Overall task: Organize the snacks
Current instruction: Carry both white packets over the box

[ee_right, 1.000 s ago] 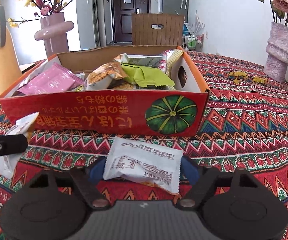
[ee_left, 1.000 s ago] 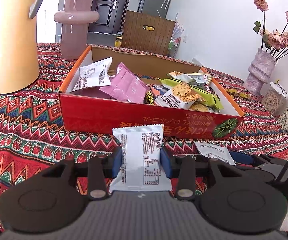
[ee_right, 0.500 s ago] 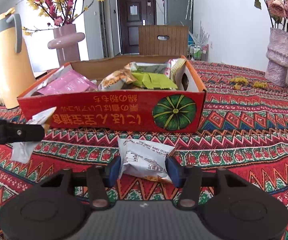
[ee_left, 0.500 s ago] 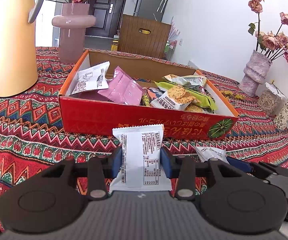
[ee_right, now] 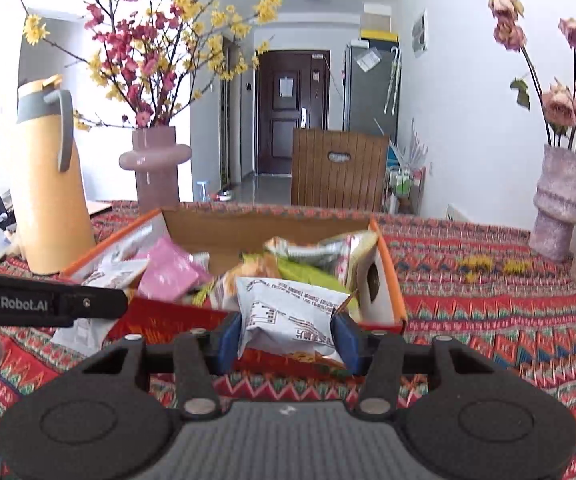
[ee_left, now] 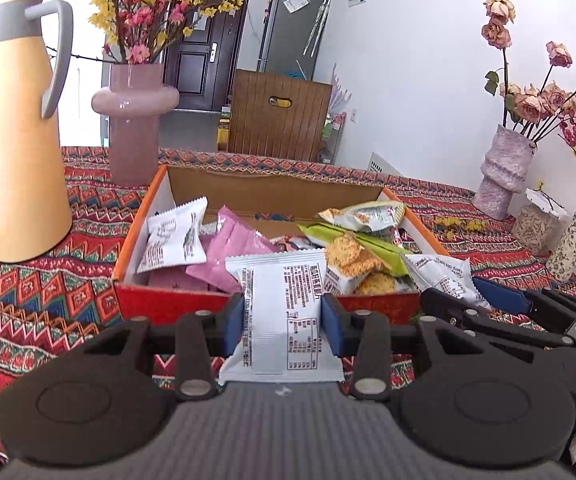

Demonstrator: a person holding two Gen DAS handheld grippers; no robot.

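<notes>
Two handheld tools, each w/ a snack packet, at the near wall of an open red cardboard box [ee_left: 168, 304] on a counter [ee_left: 48, 280] covered by a red zigzag-patterned cloth.

Left tool [ee_left: 282, 322]: blue pads closed most of the way, pinching a flat white packet [ee_left: 282, 312] upright by its side edges, black print facing the camera. The packet's top edge overlaps the box's near wall in the left wrist view; can't tell if it is over the box or just short of it.

Right tool [ee_right: 288, 338]: pads drawn in on a crumpled white packet w/ printed label [ee_right: 288, 312], tilted, clear of the cloth, in front of the box's near right corner.

In the box: a pink packet [ee_left: 232, 252], another white packet [ee_left: 174, 236] leaning at the left wall, green wrapper [ee_left: 352, 240], cracker packs [ee_left: 352, 264].

Behind, on the counter: tall yellow thermos jug w/ grey handle [ee_left: 16, 140] at left, pink vase of blossom branches [ee_left: 134, 128] beside it, textured vase of dried roses [ee_left: 504, 172] at far right.
</notes>
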